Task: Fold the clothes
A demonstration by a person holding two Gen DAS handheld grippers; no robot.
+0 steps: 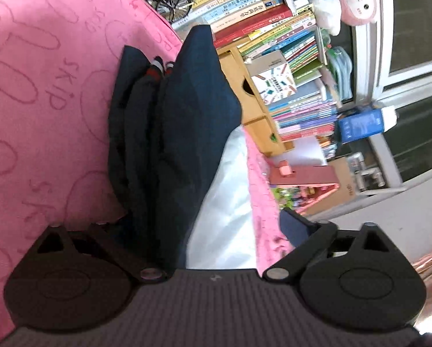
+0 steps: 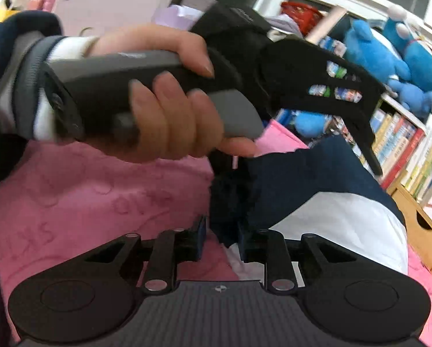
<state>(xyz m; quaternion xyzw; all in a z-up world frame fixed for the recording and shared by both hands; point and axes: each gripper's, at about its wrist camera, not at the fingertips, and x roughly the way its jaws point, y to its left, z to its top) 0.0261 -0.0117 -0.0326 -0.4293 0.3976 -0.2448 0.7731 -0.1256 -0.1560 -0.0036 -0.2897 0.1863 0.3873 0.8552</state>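
Note:
A navy garment [image 1: 172, 121] with a white panel [image 1: 227, 202] lies bunched on a pink blanket [image 1: 42, 101]. In the left wrist view my left gripper [image 1: 207, 222] stands open across it. The right pad [image 1: 295, 225] is clear of the cloth, over the blanket's edge, and the left finger is hidden under the navy cloth. In the right wrist view a corner of the garment [image 2: 302, 179] sits between the narrow jaws of my right gripper [image 2: 223, 238], loose against the right pad. A hand [image 2: 169, 121] holds the left gripper [image 2: 302, 167] just above the cloth.
Shelves of books [image 1: 273, 29] and a wooden drawer unit [image 1: 256, 101] stand just past the blanket's edge. Blue and pink plush toys [image 2: 389, 55] sit on the shelf top. A small bicycle model [image 1: 169, 0] stands at the back. A dark sleeve [image 2: 2, 86] enters at left.

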